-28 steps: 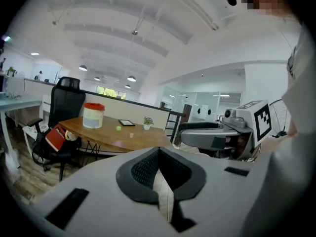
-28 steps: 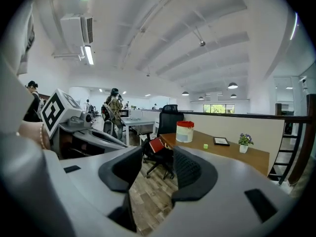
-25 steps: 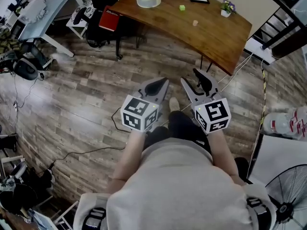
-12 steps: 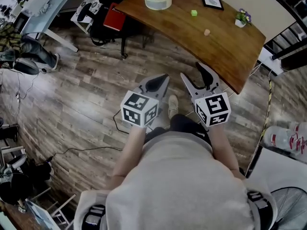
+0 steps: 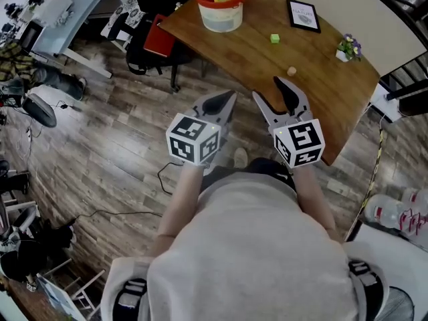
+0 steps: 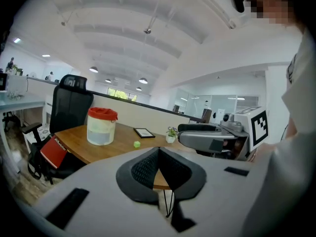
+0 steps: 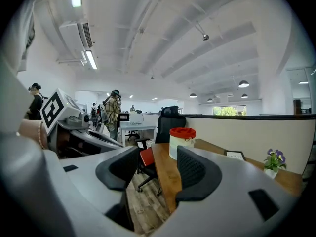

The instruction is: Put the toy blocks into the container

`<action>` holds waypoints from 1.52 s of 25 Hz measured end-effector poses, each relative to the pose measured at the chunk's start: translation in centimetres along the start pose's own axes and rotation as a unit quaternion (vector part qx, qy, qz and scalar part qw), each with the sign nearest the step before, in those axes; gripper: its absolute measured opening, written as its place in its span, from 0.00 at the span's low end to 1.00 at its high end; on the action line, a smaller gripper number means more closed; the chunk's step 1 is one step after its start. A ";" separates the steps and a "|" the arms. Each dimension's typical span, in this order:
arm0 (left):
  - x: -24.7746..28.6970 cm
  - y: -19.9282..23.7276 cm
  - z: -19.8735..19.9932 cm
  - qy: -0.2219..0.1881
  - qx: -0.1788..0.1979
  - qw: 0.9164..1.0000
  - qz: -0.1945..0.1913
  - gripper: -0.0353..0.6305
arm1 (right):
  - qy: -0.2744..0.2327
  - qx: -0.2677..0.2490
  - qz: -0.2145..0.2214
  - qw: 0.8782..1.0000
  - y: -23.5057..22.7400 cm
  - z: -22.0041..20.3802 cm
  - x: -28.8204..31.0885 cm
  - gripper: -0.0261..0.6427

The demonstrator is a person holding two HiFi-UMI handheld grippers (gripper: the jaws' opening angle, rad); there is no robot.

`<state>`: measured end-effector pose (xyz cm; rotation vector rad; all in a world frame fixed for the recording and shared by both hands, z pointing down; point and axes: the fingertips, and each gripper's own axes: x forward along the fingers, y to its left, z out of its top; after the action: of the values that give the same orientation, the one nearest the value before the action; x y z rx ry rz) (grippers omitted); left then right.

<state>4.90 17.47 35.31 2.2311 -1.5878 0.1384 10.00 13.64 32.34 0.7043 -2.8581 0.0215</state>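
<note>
Short of the near edge of the table (image 5: pixel 251 55), the right gripper (image 5: pixel 267 89) is standing with jaws spread, having just been opening, with nothing between them. The left gripper (image 5: pixel 231 96) is holding its jaws pressed together, empty. Both are pointing toward twelve o'clock, apparently readying the right jaws for the tan block (image 5: pixel 291 71) at one o'clock, while the green block (image 5: pixel 275 39) is lying farther off at twelve and the container (image 5: pixel 219 9) is standing at eleven.

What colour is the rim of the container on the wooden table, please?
Red. The container shows its red rim best in the head view.
</note>
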 end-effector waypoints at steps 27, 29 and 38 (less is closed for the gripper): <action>11.7 10.0 1.7 0.059 -0.044 0.992 -0.099 0.08 | 0.057 0.050 -0.087 0.993 -8.8 -3.3 10.9 0.39; 13.2 11.0 2.1 0.068 -0.043 0.990 -0.116 0.07 | 0.063 0.055 -0.105 0.991 -10.0 -3.4 12.1 0.40; 18.7 14.3 3.1 0.110 -0.033 0.974 -0.196 0.07 | 0.086 0.069 -0.171 0.979 -13.9 -3.4 16.9 0.39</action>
<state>-2.21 -4.22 41.85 2.3350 -1.0039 0.2091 2.39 -6.29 38.55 1.1538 -2.5526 0.2215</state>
